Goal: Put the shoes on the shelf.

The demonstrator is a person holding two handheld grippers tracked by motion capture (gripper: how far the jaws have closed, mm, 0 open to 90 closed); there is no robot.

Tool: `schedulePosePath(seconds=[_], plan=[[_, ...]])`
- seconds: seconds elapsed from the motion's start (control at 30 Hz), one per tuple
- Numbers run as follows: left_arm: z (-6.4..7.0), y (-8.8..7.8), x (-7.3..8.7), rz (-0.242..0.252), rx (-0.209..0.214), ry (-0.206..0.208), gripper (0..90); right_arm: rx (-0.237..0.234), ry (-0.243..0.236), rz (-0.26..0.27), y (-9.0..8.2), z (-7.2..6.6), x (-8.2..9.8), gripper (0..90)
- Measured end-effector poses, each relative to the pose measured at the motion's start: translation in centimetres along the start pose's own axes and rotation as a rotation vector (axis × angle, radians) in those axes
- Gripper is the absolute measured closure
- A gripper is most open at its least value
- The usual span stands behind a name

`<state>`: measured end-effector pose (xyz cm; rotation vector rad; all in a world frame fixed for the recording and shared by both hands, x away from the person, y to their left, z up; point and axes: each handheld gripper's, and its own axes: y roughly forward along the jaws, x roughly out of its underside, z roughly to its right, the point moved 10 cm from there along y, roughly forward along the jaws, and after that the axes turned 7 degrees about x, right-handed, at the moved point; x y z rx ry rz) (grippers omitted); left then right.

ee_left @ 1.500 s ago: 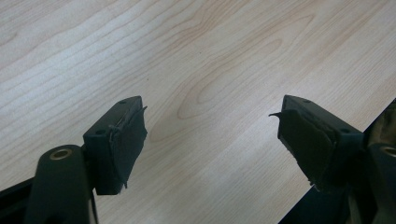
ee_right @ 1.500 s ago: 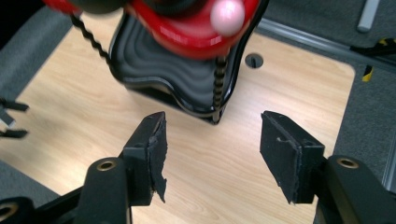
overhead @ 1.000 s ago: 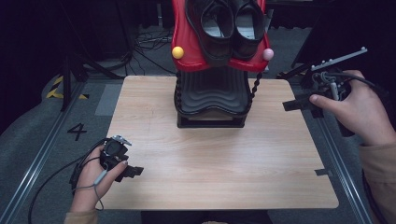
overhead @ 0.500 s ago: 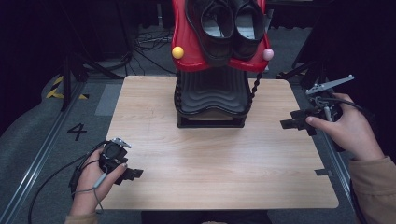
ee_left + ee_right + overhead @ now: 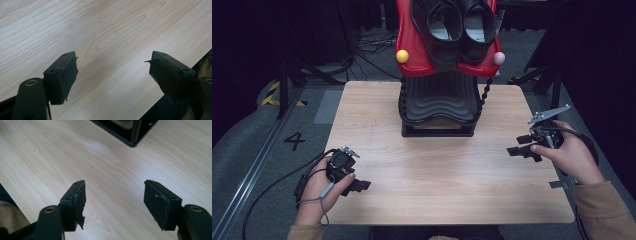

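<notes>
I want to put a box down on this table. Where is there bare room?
The wide wooden stretch of the table in front of the shoe rack, between the left gripper and the right gripper, is bare. So are the strips either side of the rack. The back middle is crowded: the rack stands there with black shoes on top.

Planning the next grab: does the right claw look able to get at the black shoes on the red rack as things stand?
Probably yes. The right claw is open and empty, and bare table lies between it and the rack; the shoes sit uncovered on top, though high up.
</notes>
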<state>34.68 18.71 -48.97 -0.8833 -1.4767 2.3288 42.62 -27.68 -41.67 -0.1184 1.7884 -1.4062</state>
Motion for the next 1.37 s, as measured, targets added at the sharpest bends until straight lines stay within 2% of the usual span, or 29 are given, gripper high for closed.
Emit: schedulePosePath(seconds=[0.17, 0.37, 0.43, 0.53, 0.57, 0.73, 0.87, 0.9, 0.93, 0.97, 1.0, 1.03, 1.13, 1.27, 1.3, 1.37], plan=[[0.0, 0.5, 0.2, -0.016, 0.006, -0.003, 23.0, -0.006, -0.010, -0.025, 1.4, 0.2, 1.8, 33.2], [-0.4, 0.9, 0.2, -0.024, -0.007, 0.004, 23.0, -0.004, 0.022, -0.051, 3.3, 0.9, 4.2, 33.1], [-0.3, 0.9, 0.3, -0.027, 0.000, 0.000, 23.0, 0.006, 0.025, -0.038, 3.7, 1.3, 4.6, 33.1], [-0.4, 0.9, 0.3, -0.026, 0.003, 0.000, 23.0, 0.001, 0.035, -0.036, 4.0, 1.4, 5.2, 33.1], [-0.5, 0.9, 0.4, -0.022, 0.000, -0.004, 23.0, -0.008, 0.043, -0.044, 4.6, 1.6, 5.7, 33.1], [-0.6, 0.9, 0.4, -0.018, 0.004, -0.005, 23.0, -0.005, 0.028, -0.067, 5.6, 1.9, 6.5, 33.0], [-0.7, 1.0, 0.5, -0.017, -0.003, -0.022, 22.9, 0.001, 0.018, -0.089, 6.4, 1.9, 7.2, 31.8], [-0.9, 1.1, 0.6, -0.020, -0.005, -0.025, 22.8, 0.009, 0.017, -0.117, 6.8, 1.8, 7.7, 31.6], [-0.9, 1.1, 0.6, -0.020, -0.005, -0.025, 22.9, 0.009, 0.017, -0.117, 6.8, 1.8, 7.7, 31.6], [-1.1, 1.1, 0.6, -0.028, -0.017, -0.009, 22.9, 0.010, 0.010, -0.128, 7.0, 1.8, 7.9, 31.6], [-1.0, 1.3, 0.7, -0.034, -0.003, -0.019, 22.8, 0.020, -0.011, -0.168, 7.2, 1.6, 8.5, 32.0], [-1.0, 1.3, 0.7, -0.034, -0.003, -0.019, 22.9, 0.023, -0.020, -0.179, 7.2, 1.5, 8.6, 31.9], [-0.8, 1.5, 0.7, -0.038, 0.004, -0.034, 22.9, 0.024, -0.020, -0.197, 7.4, 1.2, 8.8, 31.9], [-1.3, 1.8, 0.7, -0.054, -0.013, -0.014, 22.8, 0.014, -0.041, -0.211, 7.9, 0.7, 8.9, 31.3], [-1.2, 1.9, 0.7, -0.056, -0.001, -0.019, 22.8, 0.011, -0.046, -0.213, 8.0, 0.6, 9.0, 31.1], [-1.2, 2.0, 0.7, -0.054, -0.004, -0.018, 22.8, 0.011, -0.046, -0.215, 8.0, 0.6, 9.0, 30.9]])
